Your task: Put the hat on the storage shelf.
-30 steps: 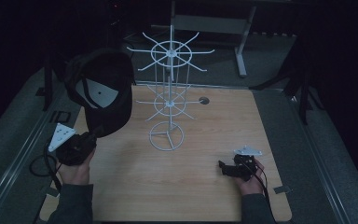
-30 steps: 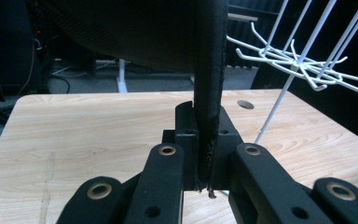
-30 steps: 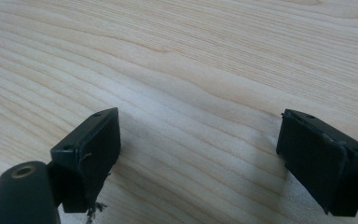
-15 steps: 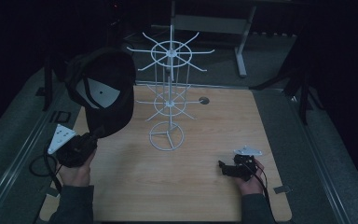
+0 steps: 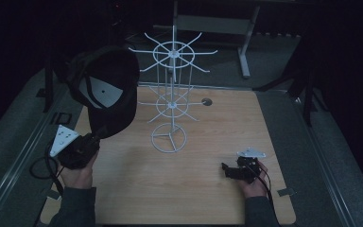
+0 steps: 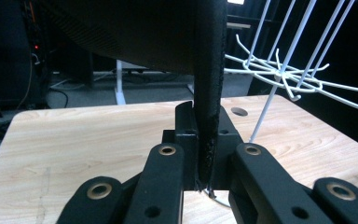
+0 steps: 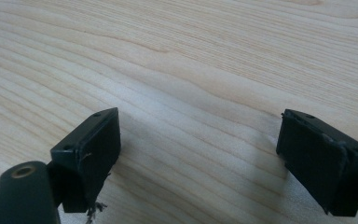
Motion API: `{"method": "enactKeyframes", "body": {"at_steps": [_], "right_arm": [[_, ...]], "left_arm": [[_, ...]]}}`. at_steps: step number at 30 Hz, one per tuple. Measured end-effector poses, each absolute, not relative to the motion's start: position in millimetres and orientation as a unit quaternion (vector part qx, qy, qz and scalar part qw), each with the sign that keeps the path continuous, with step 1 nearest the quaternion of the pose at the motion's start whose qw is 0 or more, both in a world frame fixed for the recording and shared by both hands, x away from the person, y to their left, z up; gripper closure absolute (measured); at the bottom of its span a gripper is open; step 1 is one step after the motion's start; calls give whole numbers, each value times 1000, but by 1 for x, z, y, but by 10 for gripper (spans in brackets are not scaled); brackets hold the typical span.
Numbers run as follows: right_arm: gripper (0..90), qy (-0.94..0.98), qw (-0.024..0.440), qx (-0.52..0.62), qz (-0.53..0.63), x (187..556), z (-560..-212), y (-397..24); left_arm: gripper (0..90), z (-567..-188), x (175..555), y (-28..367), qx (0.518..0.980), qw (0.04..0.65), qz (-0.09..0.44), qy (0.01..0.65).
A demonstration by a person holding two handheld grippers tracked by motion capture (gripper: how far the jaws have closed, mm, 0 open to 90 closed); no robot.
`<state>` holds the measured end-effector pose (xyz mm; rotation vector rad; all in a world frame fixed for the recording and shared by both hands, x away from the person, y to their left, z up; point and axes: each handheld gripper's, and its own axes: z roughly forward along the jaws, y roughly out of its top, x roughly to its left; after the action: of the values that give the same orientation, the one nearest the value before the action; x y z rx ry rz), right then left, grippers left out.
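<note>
On the table (image 5: 208,198), the cap (image 5: 108,90) hangs left of the wire rack (image 5: 170,109), right gripper (image 5: 228,169) front-right.

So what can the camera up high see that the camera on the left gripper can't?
The high view takes in the whole black cap lifted over the table's left side, the full white wire rack down to its round base, and the right gripper resting open on the wooden table. The left gripper view looks from close up at the left gripper with its jaws pinched shut on the cap's brim. Both take in the cap, the rack's hooks and the table.
</note>
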<state>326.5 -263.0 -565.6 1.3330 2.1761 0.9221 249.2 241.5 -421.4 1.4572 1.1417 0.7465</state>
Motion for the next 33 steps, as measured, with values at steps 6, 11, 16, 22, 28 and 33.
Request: {"method": "enactKeyframes", "body": {"at_steps": [6, 11, 16, 22, 28, 33], "right_arm": [[132, 784, 212, 480, 332, 326, -566, -263], [133, 784, 213, 480, 332, 326, -566, -263], [133, 784, 212, 480, 332, 326, -566, -263], [132, 784, 212, 480, 332, 326, -566, -263], [133, 784, 212, 480, 332, 326, -566, -263], [133, 784, 212, 480, 332, 326, -566, -263]], "left_arm": [[860, -418, 248, 240, 612, 542, 321, 478], [860, -416, 247, 240, 610, 544, 325, 476], [860, -415, 246, 239, 609, 545, 327, 475], [860, -412, 245, 237, 609, 540, 336, 473], [860, -411, 245, 235, 611, 540, 338, 470], [860, -410, 245, 234, 611, 541, 339, 468]]}}
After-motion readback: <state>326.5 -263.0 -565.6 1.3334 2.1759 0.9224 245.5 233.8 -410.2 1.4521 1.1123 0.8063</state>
